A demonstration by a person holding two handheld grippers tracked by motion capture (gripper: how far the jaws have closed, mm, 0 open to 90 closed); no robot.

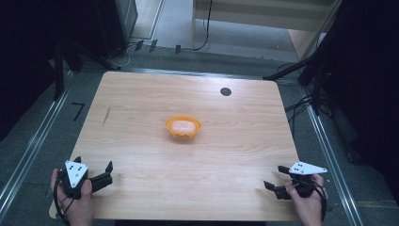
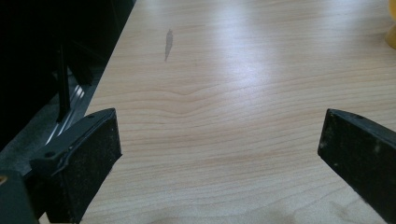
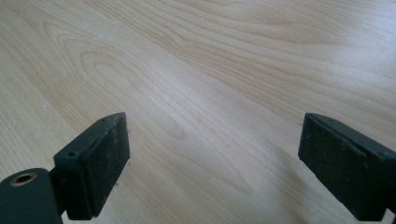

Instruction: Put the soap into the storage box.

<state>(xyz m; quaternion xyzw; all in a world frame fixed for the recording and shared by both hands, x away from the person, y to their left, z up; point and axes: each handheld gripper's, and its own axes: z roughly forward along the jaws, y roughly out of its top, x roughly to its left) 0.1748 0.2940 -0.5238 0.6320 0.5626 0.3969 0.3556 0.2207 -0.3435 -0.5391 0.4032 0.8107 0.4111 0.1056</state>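
Observation:
An orange bowl (image 1: 183,127) with something pale inside sits near the middle of the wooden table (image 1: 226,155). At the near left corner a hand holds my left gripper (image 1: 93,163), jaws spread wide and empty, well short of the bowl. My right gripper (image 1: 275,177) is held at the near right corner, also open and empty. In the left gripper view the left gripper (image 2: 219,140) has bare wood between its jaws, and a sliver of the bowl (image 2: 391,32) shows at the upper right edge. In the right gripper view the right gripper (image 3: 215,140) frames bare wood.
A small dark round spot (image 1: 226,91) lies on the table's far side, and a thin dark mark (image 1: 106,116) near its left edge. Metal floor rails (image 1: 33,141) run along both sides. Cables (image 1: 301,103) trail on the floor at the right.

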